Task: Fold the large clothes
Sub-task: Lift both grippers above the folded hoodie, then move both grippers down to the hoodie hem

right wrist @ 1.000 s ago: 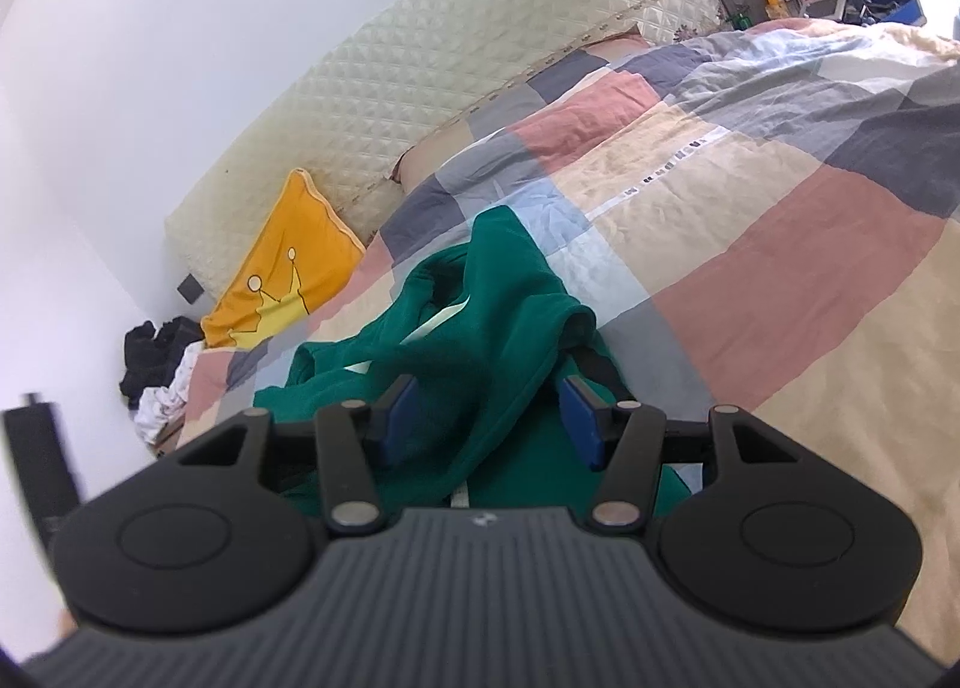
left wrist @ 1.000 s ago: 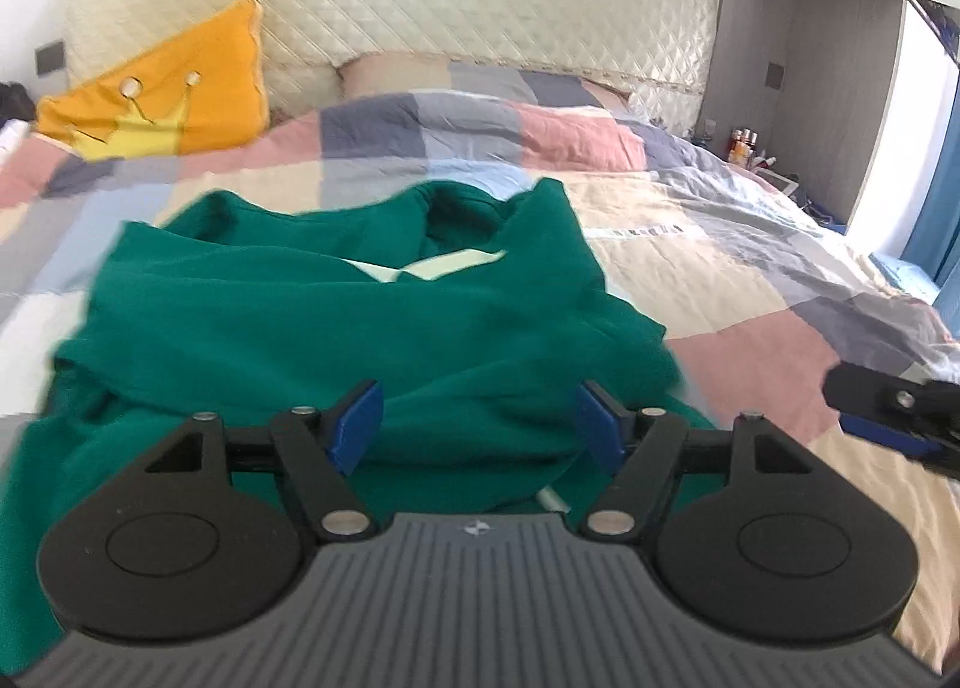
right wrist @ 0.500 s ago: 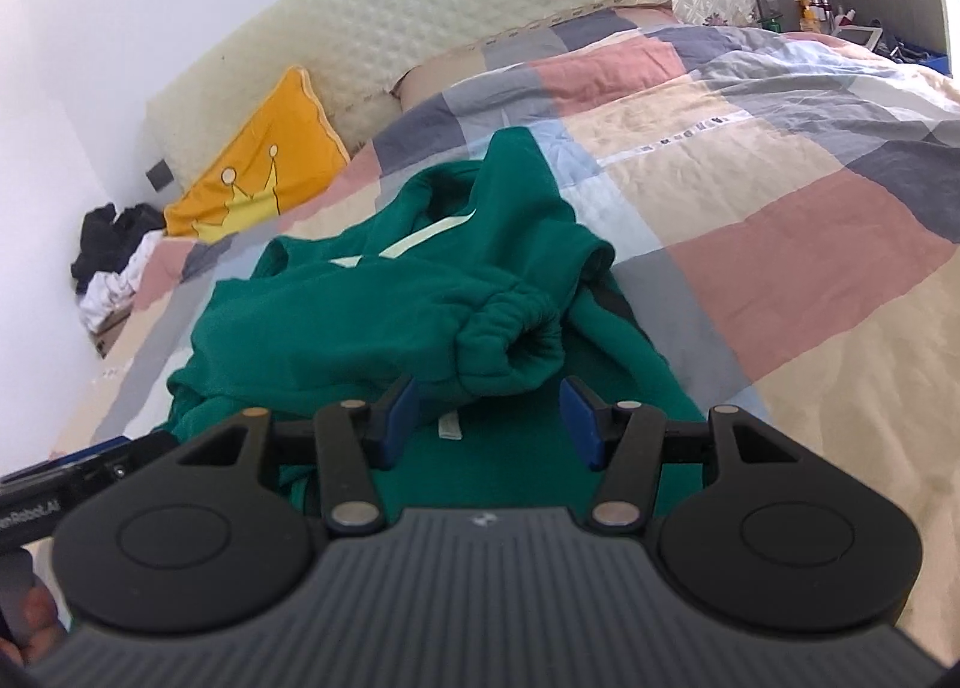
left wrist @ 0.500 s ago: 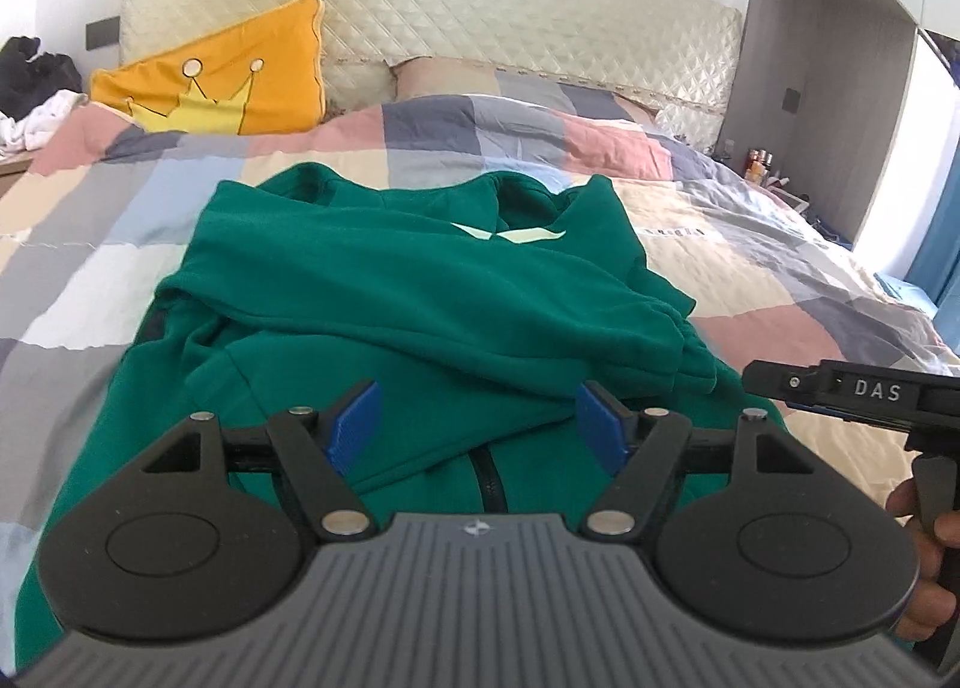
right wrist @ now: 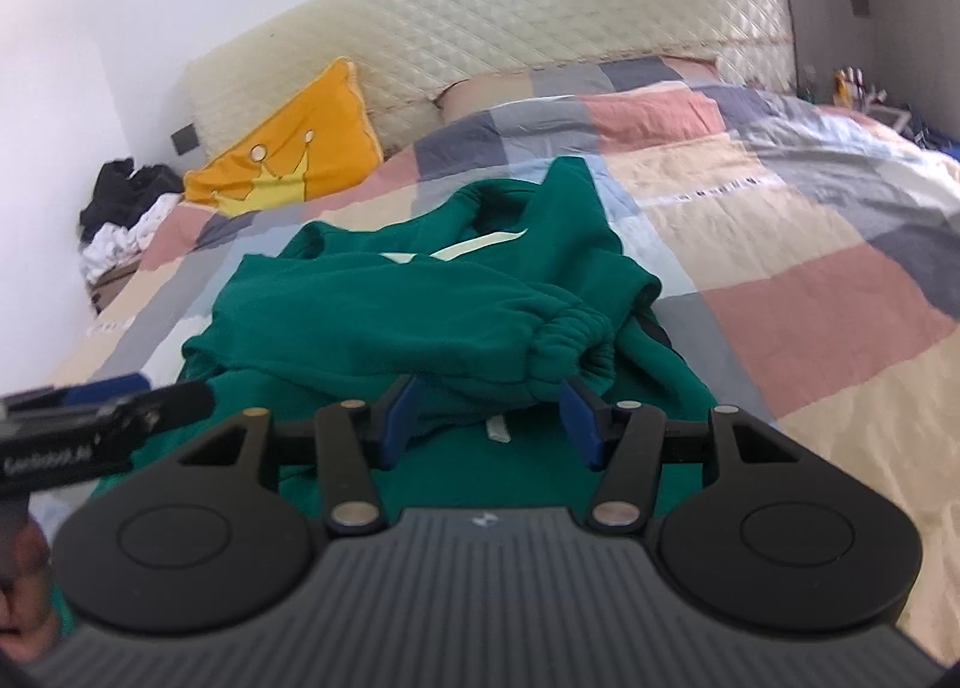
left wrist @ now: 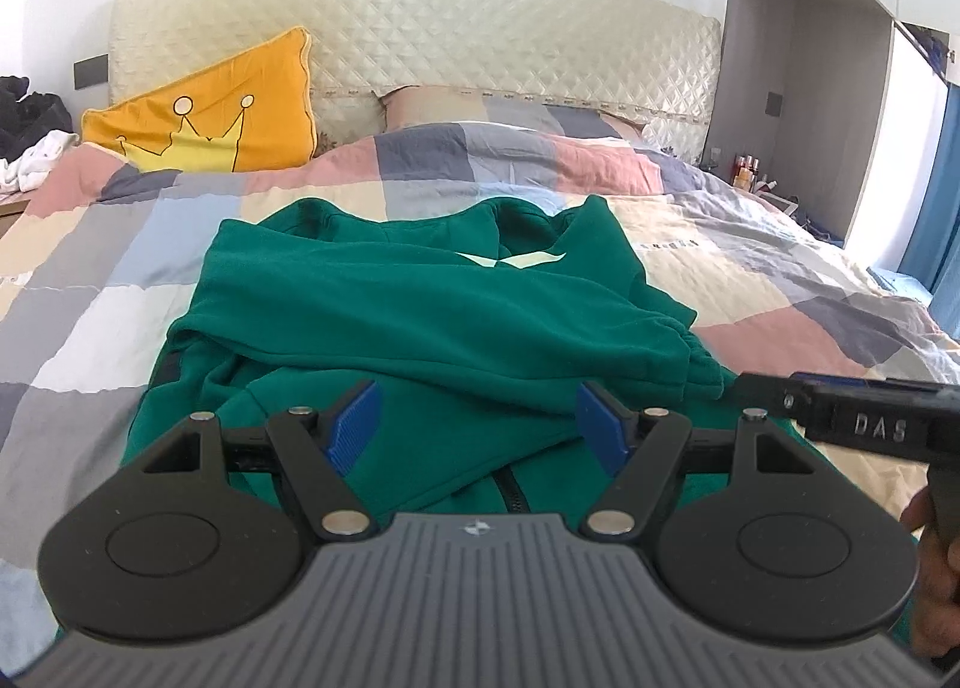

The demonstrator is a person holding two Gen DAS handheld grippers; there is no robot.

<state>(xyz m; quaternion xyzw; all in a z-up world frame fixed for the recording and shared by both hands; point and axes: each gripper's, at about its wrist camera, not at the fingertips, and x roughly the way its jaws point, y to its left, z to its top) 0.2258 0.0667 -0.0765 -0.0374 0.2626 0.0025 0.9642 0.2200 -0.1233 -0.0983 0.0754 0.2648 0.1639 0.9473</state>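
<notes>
Both grippers, left gripper (left wrist: 480,427) and right gripper (right wrist: 489,421), hover apart-jawed over green hoodie (left wrist: 420,316).

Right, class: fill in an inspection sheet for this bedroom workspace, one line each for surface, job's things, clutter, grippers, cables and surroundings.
Surface: bed with a checked quilt, wrinkled.
Job's things: green hoodie lies front up, one sleeve folded across the chest, its cuff toward the hoodie's right side.
Clutter: yellow crown cushion against the headboard; heap of dark and white clothes beside the bed.
Grippers: left gripper and right gripper both open above the hoodie's lower part, fingers holding nothing.
Cables: nothing seen.
Surroundings: quilted headboard, grey cabinet, small bottles, blue curtain.
</notes>
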